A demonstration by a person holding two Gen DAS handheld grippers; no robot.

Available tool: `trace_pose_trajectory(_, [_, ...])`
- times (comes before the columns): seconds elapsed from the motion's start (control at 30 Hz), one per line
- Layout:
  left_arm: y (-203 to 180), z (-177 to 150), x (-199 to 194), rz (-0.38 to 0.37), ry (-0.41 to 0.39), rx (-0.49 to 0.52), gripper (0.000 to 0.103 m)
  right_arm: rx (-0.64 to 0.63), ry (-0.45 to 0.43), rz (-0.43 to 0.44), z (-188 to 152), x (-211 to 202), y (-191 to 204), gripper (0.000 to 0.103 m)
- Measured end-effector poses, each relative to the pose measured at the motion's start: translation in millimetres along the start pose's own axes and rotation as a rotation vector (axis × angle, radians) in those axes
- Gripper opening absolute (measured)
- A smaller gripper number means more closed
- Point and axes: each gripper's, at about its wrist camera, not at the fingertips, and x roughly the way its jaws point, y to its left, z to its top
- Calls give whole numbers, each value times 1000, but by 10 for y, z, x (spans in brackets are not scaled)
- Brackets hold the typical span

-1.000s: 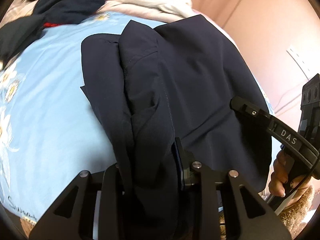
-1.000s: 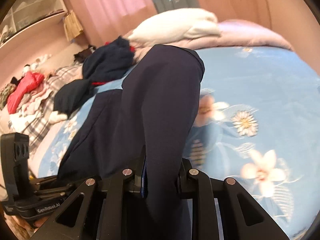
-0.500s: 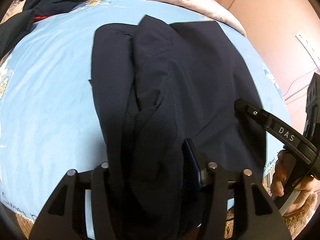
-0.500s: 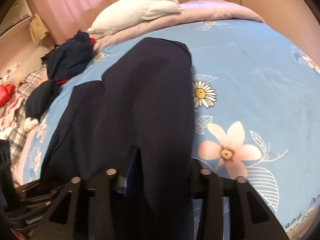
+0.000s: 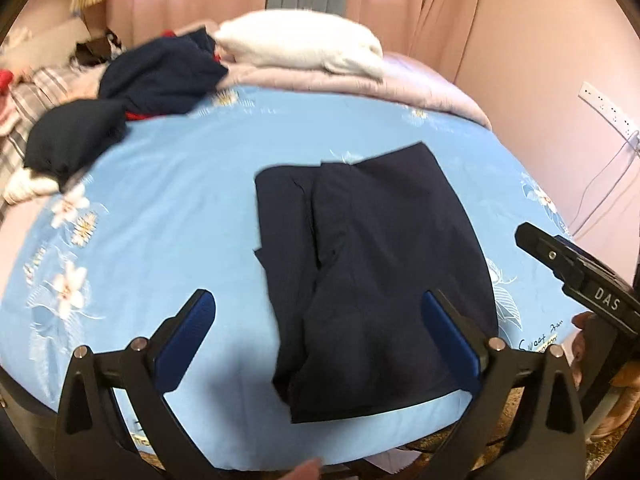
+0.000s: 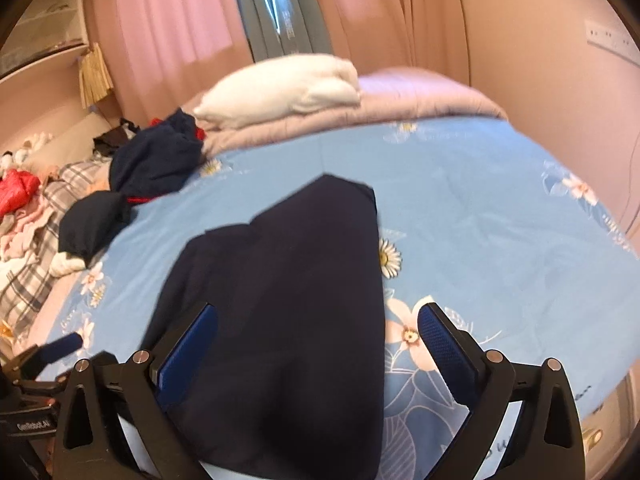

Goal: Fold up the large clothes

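Hovering above the near edge of the bed (image 5: 168, 184), we hold the left gripper (image 5: 320, 332) with its blue-padded fingers spread wide and nothing between them; the right gripper (image 6: 316, 344) hangs the same way, released. Below them the folded navy garment (image 5: 384, 264) lies flat on the blue floral sheet, reaching down to the near edge. Farther along, toward the bed's left edge, we see a heap of dark clothes (image 6: 156, 160). At the far end a white pillow (image 5: 304, 46) rests on a folded pink quilt (image 6: 420, 100), with pink curtains (image 6: 172, 20) behind.
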Motion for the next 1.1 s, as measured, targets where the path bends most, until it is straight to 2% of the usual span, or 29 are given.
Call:
trace_pose_trajectory(0.07, [-21, -41, -123, 9, -15, 10, 103, -11, -19, -10, -13, -86, -4, 101])
trace_pose_trajectory(0.3, [24, -107, -189, 15, -33, 18, 103, -32, -49, -11, -95, -268, 29, 101])
trace_pose_trajectory(0.6, [175, -113, -307, 6, -47, -14, 103, -56, -41, -51, -160, -219, 148, 101])
trace_pose_trajectory(0.83, [191, -132, -263, 18, -31, 0, 103, -83, -57, -102, -185, -229, 226, 101])
trace_pose_trajectory(1.1, [167, -141, -265, 15, -29, 7, 103, -88, -62, -112, -192, -240, 241, 101])
